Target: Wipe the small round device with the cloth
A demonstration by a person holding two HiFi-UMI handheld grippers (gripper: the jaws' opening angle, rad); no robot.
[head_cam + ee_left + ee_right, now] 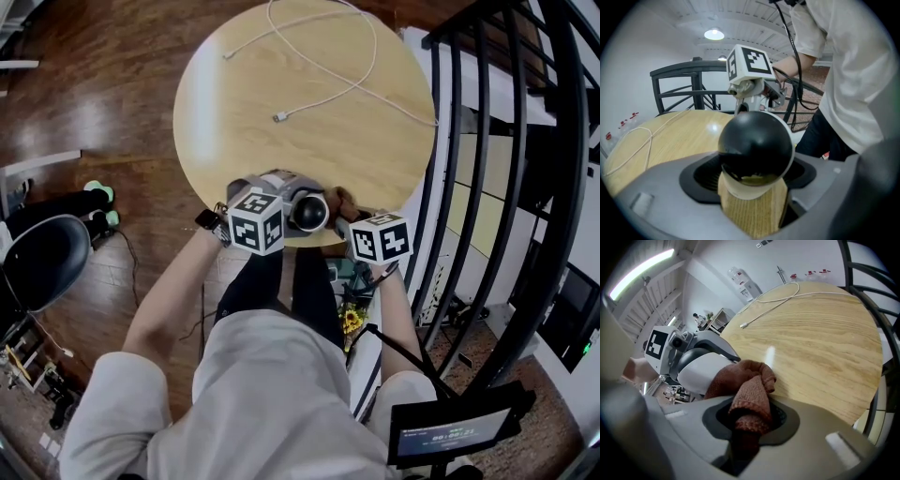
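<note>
The small round device (309, 212), a black ball in a white shell, hangs over the near edge of the round wooden table (281, 84). My left gripper (287, 194) is shut on it. In the left gripper view the device (755, 151) fills the gap between the jaws. My right gripper (351, 212) is shut on a reddish-brown cloth (339, 200). In the right gripper view the bunched cloth (751, 392) sticks out of the jaws and lies against the device's white side (701, 371). The right gripper (751, 70) shows just behind the device in the left gripper view.
A white cable (323, 56) loops over the far half of the table. A black metal railing (487, 141) stands close on the right. A dark chair (42, 262) is on the floor at the left. The person's legs are below the table's edge.
</note>
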